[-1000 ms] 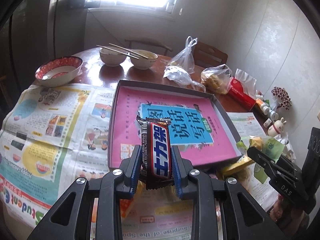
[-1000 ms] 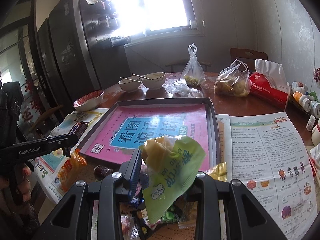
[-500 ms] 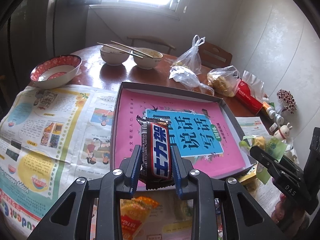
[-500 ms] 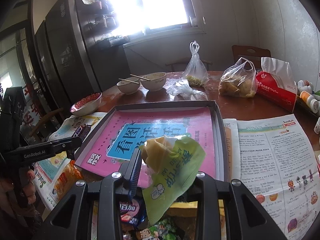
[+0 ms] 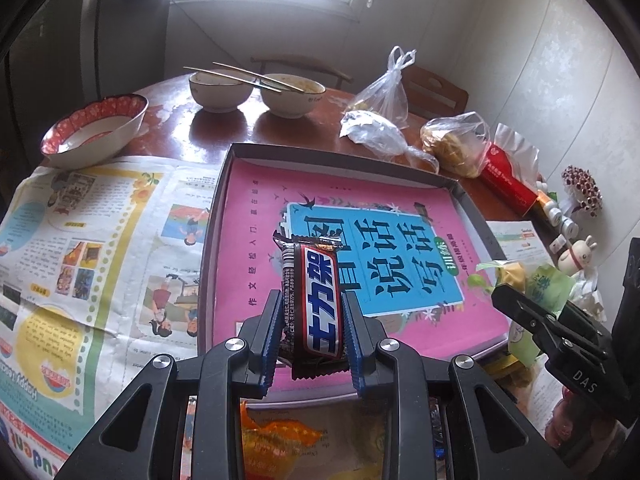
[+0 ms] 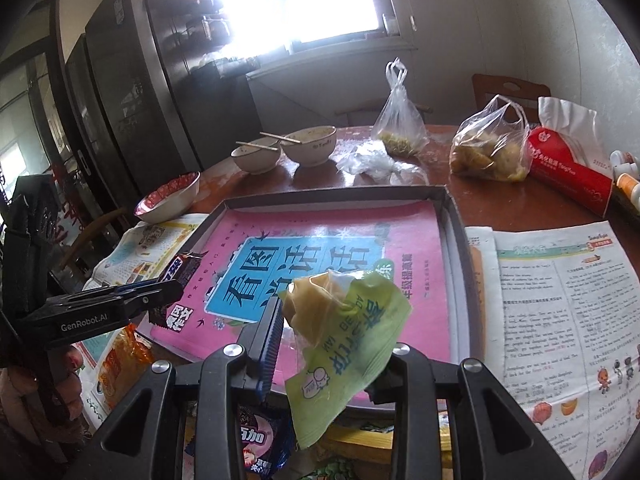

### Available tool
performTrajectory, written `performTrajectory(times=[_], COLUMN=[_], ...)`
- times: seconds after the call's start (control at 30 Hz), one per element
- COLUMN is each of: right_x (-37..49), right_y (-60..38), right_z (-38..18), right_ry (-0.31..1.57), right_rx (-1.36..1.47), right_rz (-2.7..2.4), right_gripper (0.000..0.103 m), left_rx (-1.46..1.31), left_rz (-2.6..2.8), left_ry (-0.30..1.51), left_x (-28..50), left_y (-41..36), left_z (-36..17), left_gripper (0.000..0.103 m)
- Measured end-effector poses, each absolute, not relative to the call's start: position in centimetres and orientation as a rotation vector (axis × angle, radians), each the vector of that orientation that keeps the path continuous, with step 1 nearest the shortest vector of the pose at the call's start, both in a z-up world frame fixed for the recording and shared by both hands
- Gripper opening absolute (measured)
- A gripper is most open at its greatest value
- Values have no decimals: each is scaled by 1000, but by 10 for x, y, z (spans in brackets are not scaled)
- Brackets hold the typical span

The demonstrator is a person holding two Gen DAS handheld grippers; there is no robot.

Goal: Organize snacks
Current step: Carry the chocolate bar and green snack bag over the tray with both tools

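Three bowls stand at the upper left of the counter: one red-patterned bowl (image 5: 94, 128) and two pale bowls (image 5: 218, 90) (image 5: 292, 94), with two chopsticks (image 5: 244, 76) laid across the pale pair. Three clear plastic bags (image 5: 394, 88) (image 5: 376, 132) (image 5: 456, 142) lie at upper right beside one red tissue pack (image 5: 508, 178). One shallow box (image 5: 224, 184) holds one pink book (image 5: 256, 200); two grippers (image 5: 313, 322) (image 6: 332, 344) each carry one snack: one chocolate bar (image 5: 316, 300), one green packet (image 6: 344, 344).

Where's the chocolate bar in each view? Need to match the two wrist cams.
Left wrist: chocolate bar at lower centre, upright, clamped in the left gripper, above the tray's near edge.
Right wrist: chocolate bar at middle left, sticking out of the left gripper, over the tray's left edge.
Shared landmark: the tray with the pink book inside.
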State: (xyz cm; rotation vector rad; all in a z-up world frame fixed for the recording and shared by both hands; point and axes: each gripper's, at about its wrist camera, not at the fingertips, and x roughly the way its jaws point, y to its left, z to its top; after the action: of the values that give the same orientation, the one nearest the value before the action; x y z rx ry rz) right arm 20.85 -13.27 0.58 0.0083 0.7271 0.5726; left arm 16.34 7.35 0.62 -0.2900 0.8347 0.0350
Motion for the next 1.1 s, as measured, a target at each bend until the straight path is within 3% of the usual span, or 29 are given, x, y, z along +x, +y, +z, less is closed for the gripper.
performTrajectory(times=[1.1], right_x=[216], right_y=[-106], right_z=[-19], right_ry=[805], right_rx=[-69], right_rz=[631], right_gripper=[34], left_rx=[-247], left_rz=[31], left_ry=[898], left_x=[182], left_y=[60], left_z=[-17], left_gripper=[30])
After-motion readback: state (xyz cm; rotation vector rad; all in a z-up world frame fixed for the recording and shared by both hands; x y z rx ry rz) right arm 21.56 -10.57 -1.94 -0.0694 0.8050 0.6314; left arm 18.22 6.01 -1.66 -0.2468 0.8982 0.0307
